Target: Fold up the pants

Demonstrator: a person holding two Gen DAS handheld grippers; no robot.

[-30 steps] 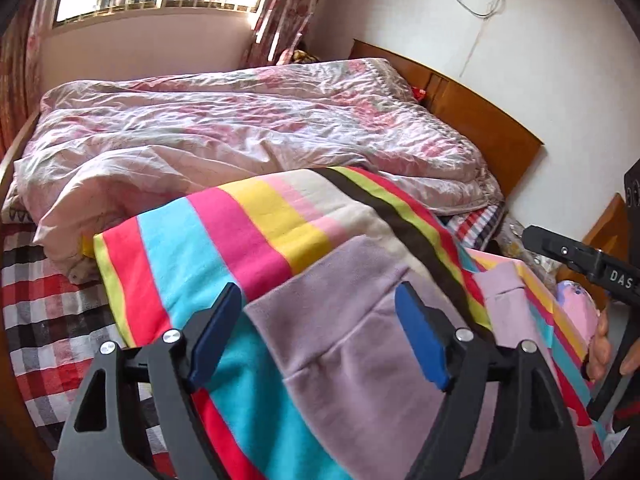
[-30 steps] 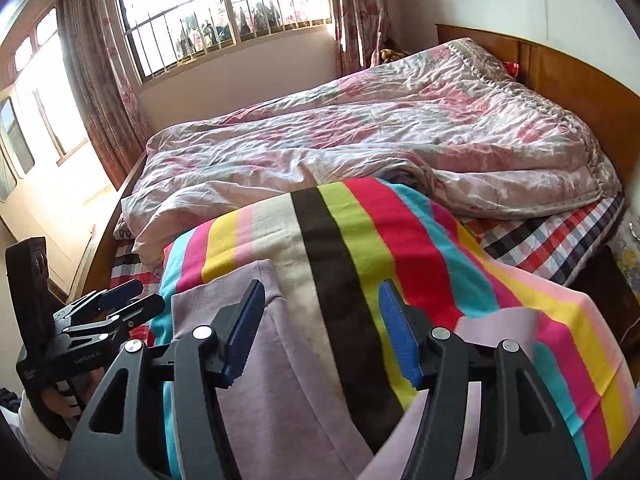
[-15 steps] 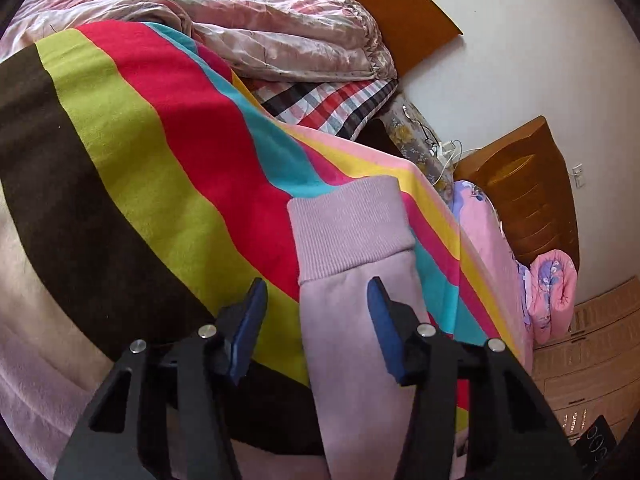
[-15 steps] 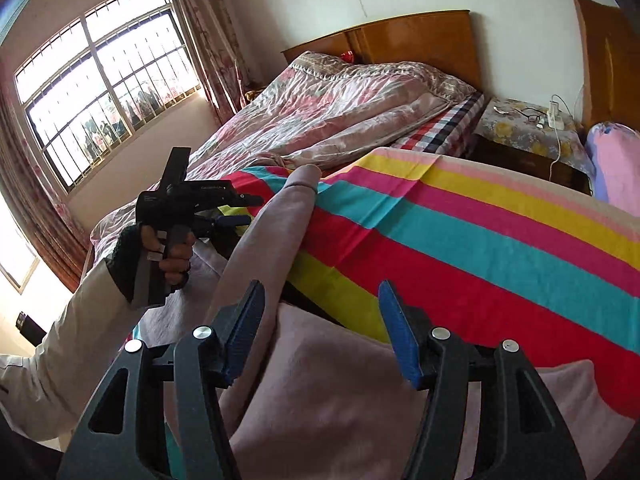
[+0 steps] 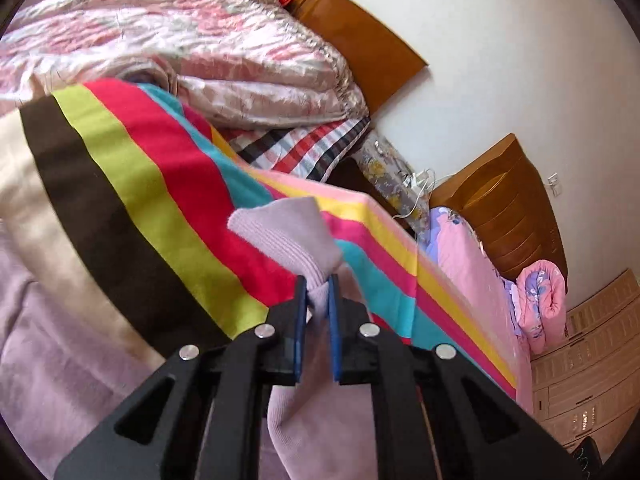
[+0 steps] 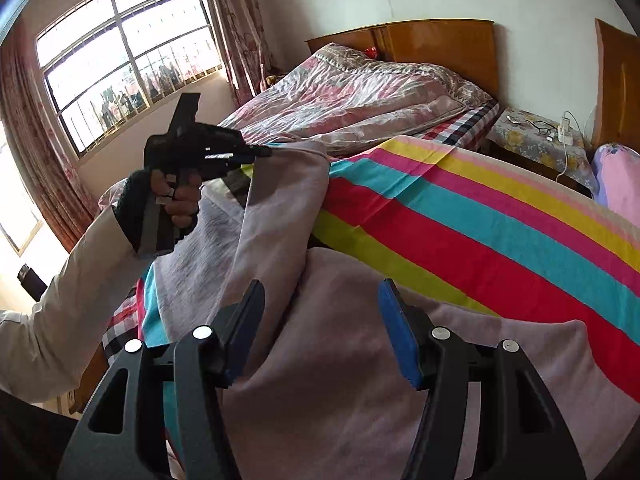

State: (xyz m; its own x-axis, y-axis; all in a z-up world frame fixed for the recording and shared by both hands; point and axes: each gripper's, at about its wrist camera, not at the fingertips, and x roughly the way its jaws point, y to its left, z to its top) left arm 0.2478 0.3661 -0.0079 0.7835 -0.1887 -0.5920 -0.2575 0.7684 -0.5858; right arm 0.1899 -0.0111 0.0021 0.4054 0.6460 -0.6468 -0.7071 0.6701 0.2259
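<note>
The left tongs (image 5: 317,294) had just clamped on the lilac pants' cuff (image 5: 286,236) and lifted that leg above the striped blanket (image 6: 460,216), starting the fold. The right tongs (image 6: 320,328) stayed apart.

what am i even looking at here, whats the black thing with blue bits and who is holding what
No robot here: a person holds a handheld claw in each hand, each carrying a camera looking along its two blue-padded fingers. The left camera shows the left claw shut on the cuff of the lilac pants, lifted above the striped blanket. The right camera shows the right claw open over the pants, with the person's left hand gripping the other tool.
</note>
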